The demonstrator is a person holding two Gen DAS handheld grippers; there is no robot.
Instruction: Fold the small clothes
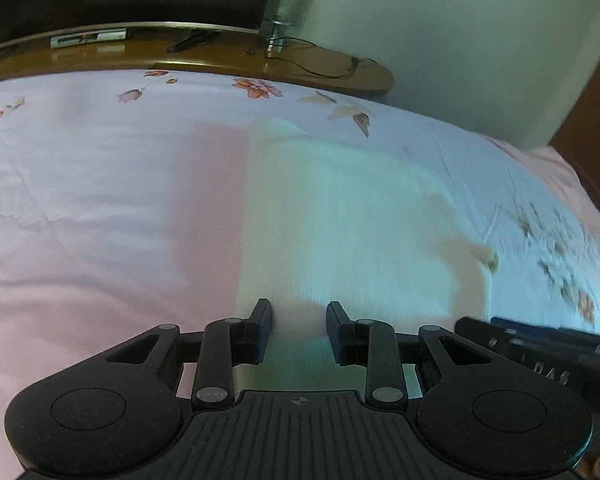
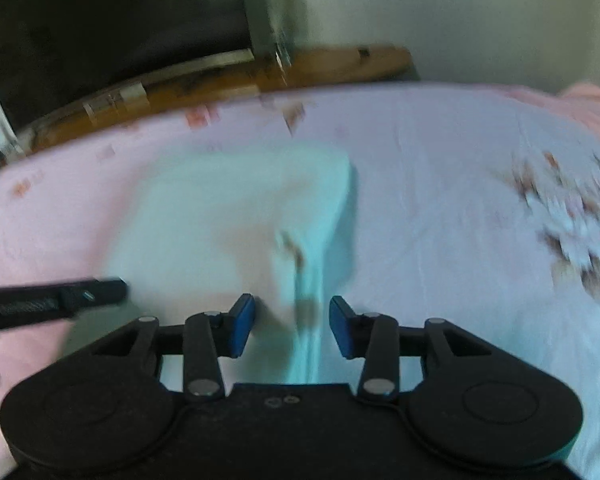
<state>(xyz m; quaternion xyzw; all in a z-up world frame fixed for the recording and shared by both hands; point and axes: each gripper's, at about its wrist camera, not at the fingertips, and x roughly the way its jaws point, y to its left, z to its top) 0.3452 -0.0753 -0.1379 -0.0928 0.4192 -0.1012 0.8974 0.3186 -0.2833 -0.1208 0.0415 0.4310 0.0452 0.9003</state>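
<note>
The left gripper [image 1: 299,330] is hovering with its jaws parted, the near edge of a pale mint garment [image 1: 340,216] lying between its pads [image 1: 262,332] without being pinched. The garment is spreading ahead of it across the bed sheet [image 1: 100,200], pink with floral prints. The right gripper [image 2: 292,326] is also standing open, a fold of the same garment [image 2: 228,208] running between its fingers untouched. Beyond both grippers a wooden headboard ledge [image 1: 220,58] is carrying a clear glass [image 1: 288,4] and a cable. Lettering on the neighbouring gripper's body, to the right of the left gripper, is showing "DAS", blurred.
</note>
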